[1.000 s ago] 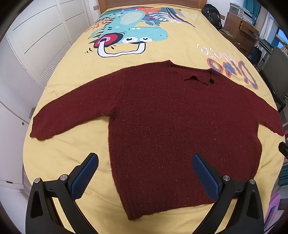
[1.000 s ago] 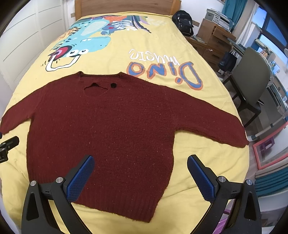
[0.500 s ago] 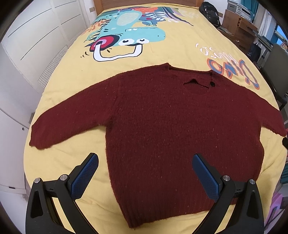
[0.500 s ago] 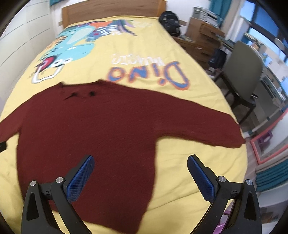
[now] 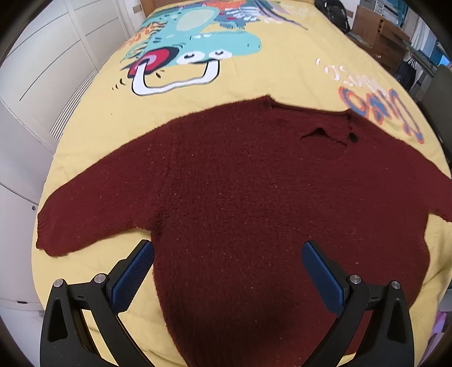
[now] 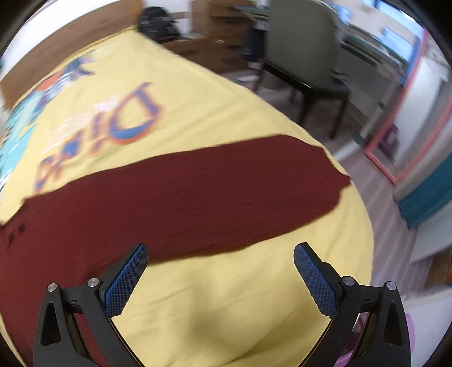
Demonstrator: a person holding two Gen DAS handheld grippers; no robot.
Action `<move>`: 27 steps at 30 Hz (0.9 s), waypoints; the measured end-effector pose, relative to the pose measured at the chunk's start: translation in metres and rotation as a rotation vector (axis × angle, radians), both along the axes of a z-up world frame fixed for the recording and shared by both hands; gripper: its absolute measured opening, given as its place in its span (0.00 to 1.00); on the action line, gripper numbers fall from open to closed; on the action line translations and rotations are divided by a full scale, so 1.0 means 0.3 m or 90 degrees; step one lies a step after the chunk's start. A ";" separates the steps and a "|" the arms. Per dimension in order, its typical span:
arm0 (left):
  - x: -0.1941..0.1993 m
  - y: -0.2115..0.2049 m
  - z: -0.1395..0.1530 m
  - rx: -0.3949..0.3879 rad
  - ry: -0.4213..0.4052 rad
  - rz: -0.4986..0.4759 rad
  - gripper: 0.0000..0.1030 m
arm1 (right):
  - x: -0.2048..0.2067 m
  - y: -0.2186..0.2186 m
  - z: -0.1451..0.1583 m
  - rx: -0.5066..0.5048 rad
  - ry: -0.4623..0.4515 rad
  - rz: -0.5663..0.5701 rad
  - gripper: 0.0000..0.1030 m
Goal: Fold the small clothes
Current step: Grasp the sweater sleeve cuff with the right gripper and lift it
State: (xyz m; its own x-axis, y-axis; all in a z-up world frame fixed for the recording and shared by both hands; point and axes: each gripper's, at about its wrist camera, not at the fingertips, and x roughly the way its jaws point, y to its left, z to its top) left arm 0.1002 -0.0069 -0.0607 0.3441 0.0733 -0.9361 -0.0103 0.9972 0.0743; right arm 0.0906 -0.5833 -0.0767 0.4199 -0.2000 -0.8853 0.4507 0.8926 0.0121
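Observation:
A dark red knit sweater (image 5: 254, 197) lies flat on the yellow bedspread (image 5: 254, 70), front up, sleeves spread out. My left gripper (image 5: 227, 259) is open and empty, above the sweater's lower body near its left side. In the blurred right wrist view the sweater's right sleeve (image 6: 212, 194) stretches across the bed to its cuff (image 6: 336, 180) near the bed's right edge. My right gripper (image 6: 220, 262) is open and empty, just in front of that sleeve's lower edge, above bare bedspread (image 6: 226, 310).
White wardrobe doors (image 5: 42, 84) stand along the bed's left side. A grey chair (image 6: 305, 65), a wooden dresser (image 5: 378, 31) and a black bag (image 5: 333, 11) stand to the right. A pink-framed panel (image 6: 409, 113) leans beyond the bed's right edge.
My right gripper has swung quickly to the right, from over the sweater's body to its right sleeve. My left gripper has moved forward and lower over the sweater's body. Both stay open.

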 end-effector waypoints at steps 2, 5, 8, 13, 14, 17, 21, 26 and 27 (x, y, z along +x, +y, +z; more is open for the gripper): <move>0.019 0.010 -0.036 0.006 0.013 0.003 0.99 | 0.009 -0.087 -0.042 0.020 0.002 -0.035 1.00; 0.033 0.026 -0.081 0.009 0.028 0.008 0.99 | 0.025 -0.208 -0.112 0.058 0.013 -0.084 1.00; 0.039 0.043 -0.119 0.008 0.045 0.009 0.99 | 0.043 -0.292 -0.182 0.073 0.028 -0.126 1.00; 0.041 0.080 -0.169 0.008 0.068 0.018 0.99 | 0.069 -0.399 -0.269 0.107 0.035 -0.170 0.99; 0.039 0.090 -0.177 0.004 0.070 0.021 0.99 | 0.077 -0.410 -0.281 0.112 0.040 -0.174 0.98; 0.036 0.112 -0.194 0.002 0.077 0.028 0.99 | 0.102 -0.442 -0.311 0.126 0.042 -0.185 0.95; 0.032 0.143 -0.211 0.007 0.088 0.035 0.99 | 0.136 -0.475 -0.305 0.142 0.028 -0.212 0.48; 0.029 0.185 -0.212 0.000 0.088 0.045 0.99 | 0.165 -0.470 -0.234 0.163 0.005 -0.178 0.14; 0.032 0.194 -0.210 -0.004 0.085 0.047 0.99 | 0.170 -0.450 -0.202 0.150 -0.004 -0.163 0.14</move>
